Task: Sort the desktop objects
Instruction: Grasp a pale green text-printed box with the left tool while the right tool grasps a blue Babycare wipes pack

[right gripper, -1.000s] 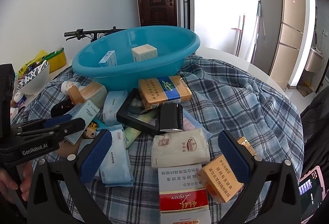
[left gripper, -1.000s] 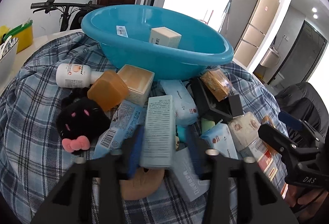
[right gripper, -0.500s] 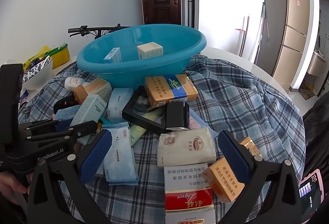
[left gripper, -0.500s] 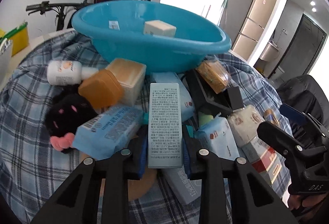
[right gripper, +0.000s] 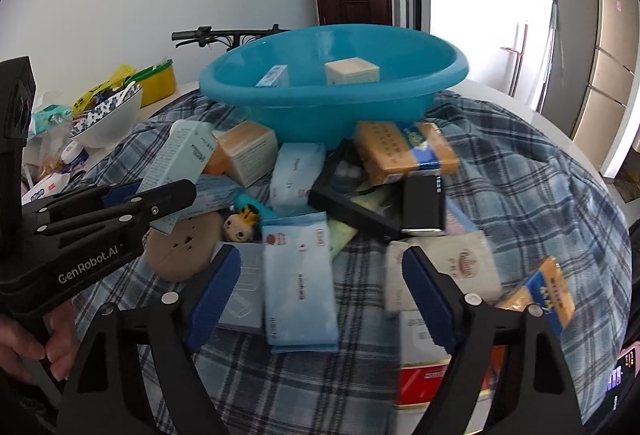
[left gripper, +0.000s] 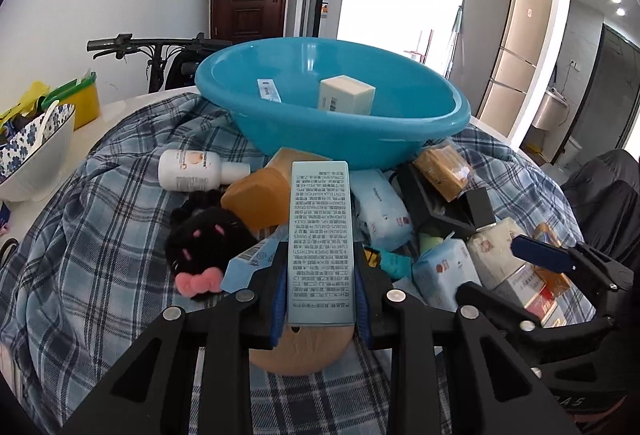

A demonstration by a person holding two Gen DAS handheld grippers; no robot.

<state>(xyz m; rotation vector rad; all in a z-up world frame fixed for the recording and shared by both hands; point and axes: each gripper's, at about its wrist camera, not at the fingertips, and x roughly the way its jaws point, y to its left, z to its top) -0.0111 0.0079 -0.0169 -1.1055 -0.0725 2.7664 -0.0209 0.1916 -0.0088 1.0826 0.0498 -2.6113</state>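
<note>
Pale-blue card, printed with small text, makes up the tall box [left gripper: 320, 243] that the left gripper [left gripper: 320, 309] has its fingers clamped on, one blue pad on each long side near the bottom end. It stands lifted above the heap, its top end pointing toward the blue basin [left gripper: 332, 107] beyond, where a cream box [left gripper: 346, 95] and a small blue carton [left gripper: 269, 90] already lie. Below it are a tan wooden piece [left gripper: 300, 353], a black plush toy [left gripper: 204, 247] with a pink bow, an orange block [left gripper: 256, 203] and a white bottle [left gripper: 190, 171], all on the checked cloth [left gripper: 92, 235] covering the counter.

To finish this step well, I would carry the box over the near rim with its top end first, keeping the grip firm since it is held low and could swing, and let go only once it sits well inside the bowl.

On the other side, the right gripper [right gripper: 320, 287] is closing its fingers around a light-blue tissue pack [right gripper: 298, 275]; the pads look not yet in contact. Soft packs give, so it should close squarely on the long sides, clear of the grey-blue box [right gripper: 240, 291] just beside it and the white pack [right gripper: 444, 271] to the right.
</note>
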